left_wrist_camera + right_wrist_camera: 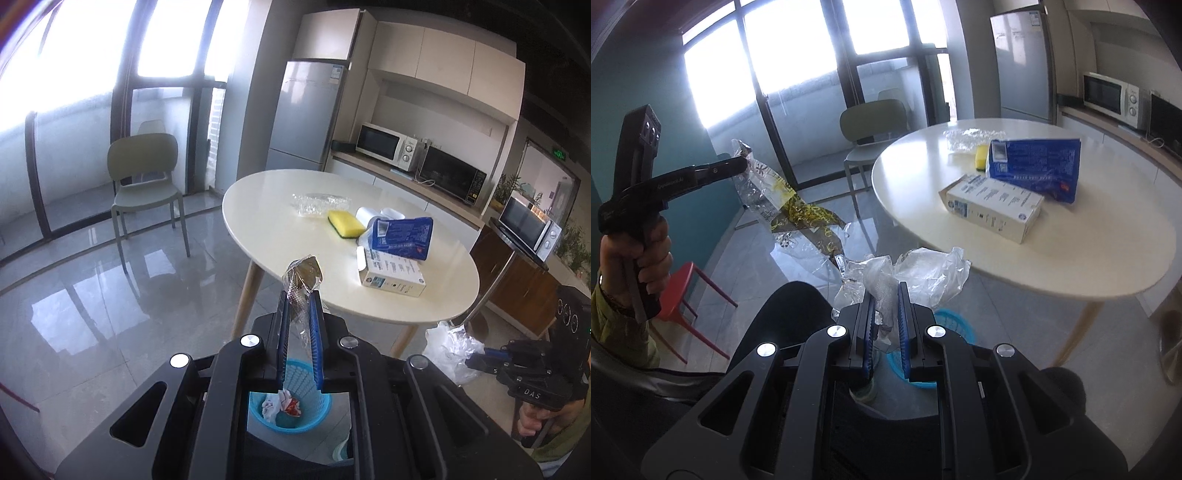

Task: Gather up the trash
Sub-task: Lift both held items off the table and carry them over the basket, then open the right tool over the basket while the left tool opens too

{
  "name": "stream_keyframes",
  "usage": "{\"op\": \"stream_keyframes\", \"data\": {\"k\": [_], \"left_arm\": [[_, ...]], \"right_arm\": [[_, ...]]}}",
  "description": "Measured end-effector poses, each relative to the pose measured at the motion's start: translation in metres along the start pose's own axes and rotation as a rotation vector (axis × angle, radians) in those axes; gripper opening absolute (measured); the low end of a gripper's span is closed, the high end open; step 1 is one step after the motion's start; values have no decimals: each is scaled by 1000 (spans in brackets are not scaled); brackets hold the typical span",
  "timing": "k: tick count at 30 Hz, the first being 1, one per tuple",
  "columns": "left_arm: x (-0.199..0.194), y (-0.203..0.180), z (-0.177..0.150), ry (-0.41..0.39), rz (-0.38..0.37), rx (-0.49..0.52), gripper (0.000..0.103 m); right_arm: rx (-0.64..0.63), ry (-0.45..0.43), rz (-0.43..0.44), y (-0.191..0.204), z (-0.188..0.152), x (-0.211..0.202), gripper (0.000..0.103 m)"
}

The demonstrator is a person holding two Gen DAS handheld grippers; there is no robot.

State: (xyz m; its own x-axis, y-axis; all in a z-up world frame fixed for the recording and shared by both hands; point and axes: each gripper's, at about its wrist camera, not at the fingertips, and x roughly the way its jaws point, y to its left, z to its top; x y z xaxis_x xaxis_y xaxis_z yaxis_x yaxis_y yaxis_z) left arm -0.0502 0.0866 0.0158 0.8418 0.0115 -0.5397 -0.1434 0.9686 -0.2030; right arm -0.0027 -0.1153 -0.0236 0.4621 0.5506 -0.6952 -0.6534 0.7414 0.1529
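My left gripper [300, 293] is shut on a clear wrapper with brown and yellow print [303, 275], held above a blue basket [291, 413] that holds crumpled trash. From the right wrist view that wrapper [790, 206] hangs long from the left gripper [744, 164]. My right gripper [884, 291] is shut on a crumpled clear plastic bag [916, 271], over the basket [955, 326] near the table edge; it also shows in the left view [476, 360] with the bag [448, 349]. On the round white table [280, 236] lie a clear plastic wrap [319, 203], a blue packet [402, 238] and a white carton [391, 273].
A yellow sponge [345, 223] and a white cup [391, 214] sit on the table. A green chair [146, 177] stands by the window, a red stool [685, 295] on the floor at left. A fridge [306, 114] and microwaves [386, 146] line the back counter.
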Motion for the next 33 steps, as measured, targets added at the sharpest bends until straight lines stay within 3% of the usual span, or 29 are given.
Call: {"op": "stream_keyframes", "data": {"k": [16,33], "left_arm": [[98,9,-71,196,-24,-24,10],[195,31,-118,304,-5,-77,10]], "right_arm": [[117,158,11,-31,-58,98,11],[241,268,-38,-75,-86,206,11]]}}
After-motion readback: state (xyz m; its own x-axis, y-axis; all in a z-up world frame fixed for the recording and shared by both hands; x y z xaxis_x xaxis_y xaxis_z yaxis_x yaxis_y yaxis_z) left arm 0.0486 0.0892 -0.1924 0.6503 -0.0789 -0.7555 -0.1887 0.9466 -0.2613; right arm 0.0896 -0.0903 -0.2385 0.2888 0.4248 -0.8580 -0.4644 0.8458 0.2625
